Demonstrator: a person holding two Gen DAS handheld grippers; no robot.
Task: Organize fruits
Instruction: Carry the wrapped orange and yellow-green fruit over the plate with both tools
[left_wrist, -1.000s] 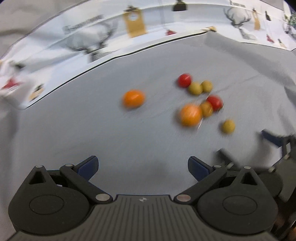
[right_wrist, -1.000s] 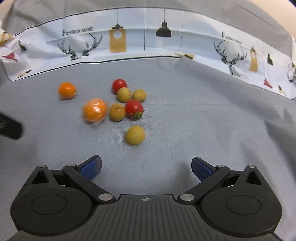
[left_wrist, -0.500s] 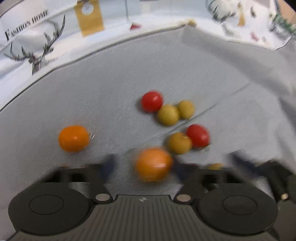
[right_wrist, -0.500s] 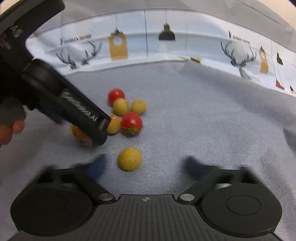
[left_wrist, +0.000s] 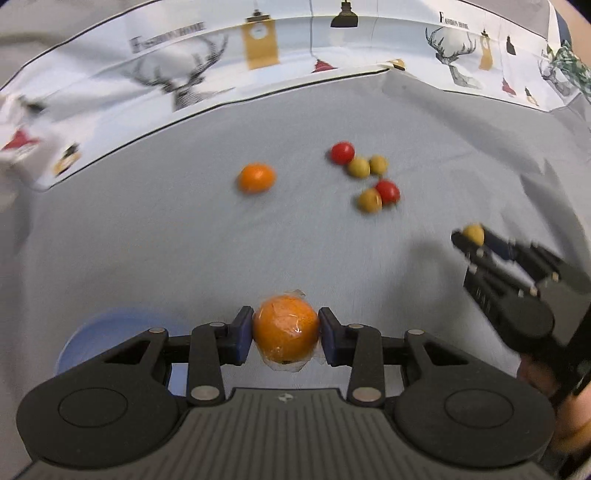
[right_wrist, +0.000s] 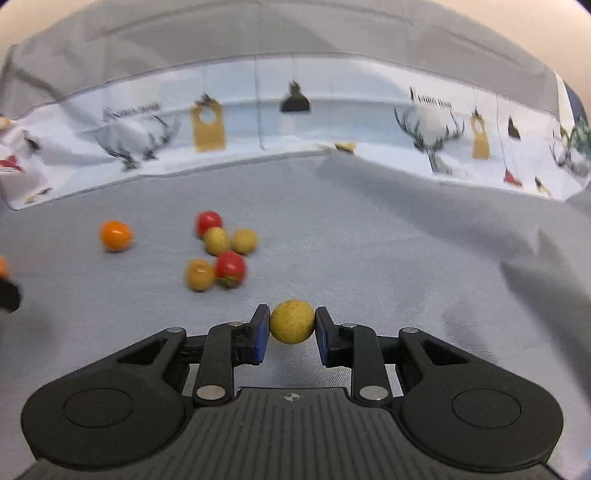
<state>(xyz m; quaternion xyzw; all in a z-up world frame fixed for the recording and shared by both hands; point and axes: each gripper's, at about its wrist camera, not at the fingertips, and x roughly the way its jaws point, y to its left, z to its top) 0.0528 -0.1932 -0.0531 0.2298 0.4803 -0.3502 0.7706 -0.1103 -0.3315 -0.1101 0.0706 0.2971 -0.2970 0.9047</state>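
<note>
From my left wrist: my left gripper (left_wrist: 285, 334) has just closed its jaws and pinches a plastic-wrapped orange (left_wrist: 285, 332) above the grey cloth (left_wrist: 147, 240), with a blue bowl (left_wrist: 79, 343) below my left finger. A second orange (left_wrist: 256, 178) lies toward the cloth's far edge; red and yellow-green fruits (left_wrist: 369, 177) cluster right of it.

From my right wrist: my right gripper (right_wrist: 291, 326) has just closed too, clamping a yellow-green fruit (right_wrist: 291, 321) clear of the cloth. The cluster (right_wrist: 218, 251) sits toward the far left.
</note>
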